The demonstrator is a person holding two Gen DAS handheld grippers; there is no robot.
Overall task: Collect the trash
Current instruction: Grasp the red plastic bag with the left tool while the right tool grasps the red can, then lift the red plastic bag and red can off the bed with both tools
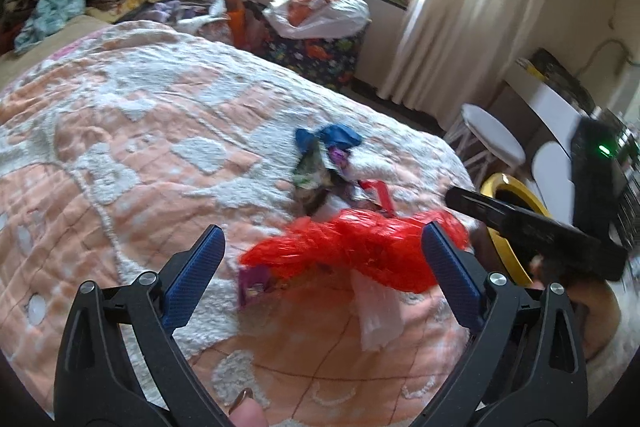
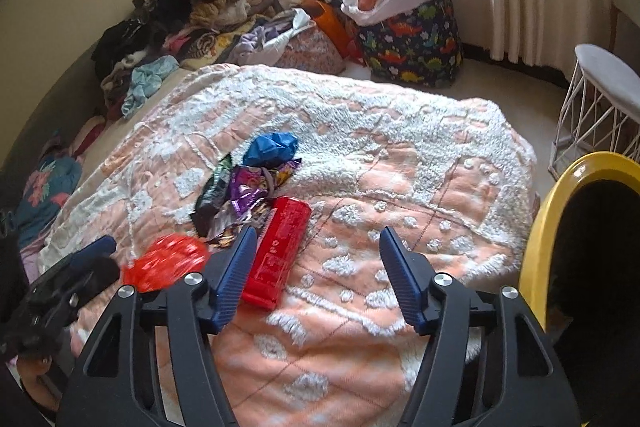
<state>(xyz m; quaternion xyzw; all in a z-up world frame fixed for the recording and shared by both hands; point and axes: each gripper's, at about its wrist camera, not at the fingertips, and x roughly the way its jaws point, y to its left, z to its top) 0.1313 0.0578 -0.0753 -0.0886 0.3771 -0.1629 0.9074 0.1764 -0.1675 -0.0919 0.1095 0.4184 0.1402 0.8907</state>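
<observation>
Trash lies on the peach and white bedspread (image 2: 400, 155): a crumpled red plastic bag (image 1: 356, 247), a red box (image 2: 280, 251), a blue wrapper (image 2: 272, 143), purple and dark foil wrappers (image 2: 240, 193) and a white plastic scrap (image 1: 378, 315). My left gripper (image 1: 322, 259) is open, its fingers either side of the red bag, just above it. My right gripper (image 2: 318, 267) is open and empty above the bedspread, with the red box beside its left finger. The red bag also shows in the right wrist view (image 2: 168, 265).
A yellow-rimmed bin (image 2: 576, 227) stands at the bed's right edge. A white wire stool (image 2: 600, 107) is beyond it. A dinosaur-print bag (image 2: 412, 39) with a white sack sits by the curtains. Piled clothes (image 2: 180, 27) line the far wall.
</observation>
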